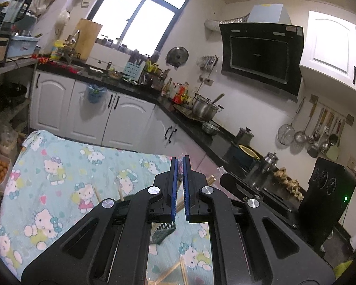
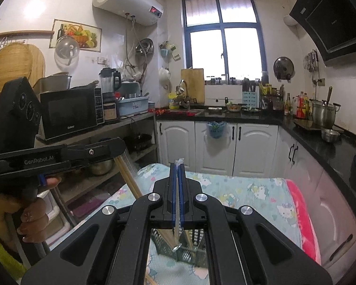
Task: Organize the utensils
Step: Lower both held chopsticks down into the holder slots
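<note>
Both grippers are raised above a table draped in a pale blue cartoon-cat cloth (image 1: pixel 59 166). The right gripper (image 2: pixel 177 166) has its blue pads pressed together on a thin clear plastic wrapper (image 2: pixel 177 228). The crinkled strip runs the length of the pads, pokes out past the tips, and hangs twisted below the jaws.

The left gripper (image 1: pixel 180 160) shows a narrow gap between its pads, with something thin and blue-red at the tips. Whether it is clamped cannot be told from its own view. In the right wrist view the same tool appears at left, and a pair of pale wooden chopsticks (image 2: pixel 128 178) in a clear sleeve slants down from its front.

Beneath the right gripper stands a dark green slotted plastic basket (image 2: pixel 168 247) with chopsticks upright inside. More bare wooden chopsticks (image 1: pixel 96 193) lie loose on the cloth.
</note>
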`<state>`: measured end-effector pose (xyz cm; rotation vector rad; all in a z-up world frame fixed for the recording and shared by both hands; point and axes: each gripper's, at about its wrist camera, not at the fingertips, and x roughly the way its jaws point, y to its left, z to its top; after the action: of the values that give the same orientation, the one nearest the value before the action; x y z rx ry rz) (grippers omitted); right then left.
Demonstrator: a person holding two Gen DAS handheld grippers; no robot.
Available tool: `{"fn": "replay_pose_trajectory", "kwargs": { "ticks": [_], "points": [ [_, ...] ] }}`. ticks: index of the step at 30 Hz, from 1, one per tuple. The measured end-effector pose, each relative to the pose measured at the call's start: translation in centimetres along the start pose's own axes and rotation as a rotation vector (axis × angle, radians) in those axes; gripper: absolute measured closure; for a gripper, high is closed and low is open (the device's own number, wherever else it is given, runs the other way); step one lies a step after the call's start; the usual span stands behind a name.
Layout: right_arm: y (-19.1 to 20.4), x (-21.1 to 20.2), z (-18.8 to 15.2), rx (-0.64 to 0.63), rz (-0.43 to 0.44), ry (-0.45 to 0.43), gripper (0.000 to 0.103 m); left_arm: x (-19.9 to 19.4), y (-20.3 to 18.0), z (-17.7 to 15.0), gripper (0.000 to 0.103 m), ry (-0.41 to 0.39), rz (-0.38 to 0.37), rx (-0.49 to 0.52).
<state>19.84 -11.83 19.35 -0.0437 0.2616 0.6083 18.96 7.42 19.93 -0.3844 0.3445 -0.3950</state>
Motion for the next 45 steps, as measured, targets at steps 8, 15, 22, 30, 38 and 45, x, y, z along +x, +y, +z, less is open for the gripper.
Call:
{"fn": "replay_pose_trajectory", "kwargs": {
  "ticks": [8,15,22,30,38,45],
  "points": [
    [-0.2,1.7,0.6,-0.007,-0.022,-0.005,0.101,1.3,-0.7,1.1,0.101,-0.045,0.043,0.04],
    [-0.8,3.1,0.0,0.0,-0.035,0.003,0.101,3.0,-0.5,1.0,0.101,-0.058,0.078,0.054],
    [-1.5,4.6,-0.9,0.021,-0.048,0.02,0.101,4.6,0.5,-0.1,0.101,-0.059,0.096,0.046],
    [-2.5,6.1,-2.3,0.04,-0.059,0.051,0.101,6.2,1.8,-1.2,0.101,-0.04,0.105,0.019],
    [-3.3,7.2,-3.7,0.062,-0.067,0.081,0.101,7.6,2.0,-2.0,0.101,-0.02,0.104,0.012],
    [-3.7,7.9,-5.4,0.074,-0.074,0.12,0.101,8.7,2.9,-3.6,0.101,0.007,0.089,-0.012]
  ]
}}
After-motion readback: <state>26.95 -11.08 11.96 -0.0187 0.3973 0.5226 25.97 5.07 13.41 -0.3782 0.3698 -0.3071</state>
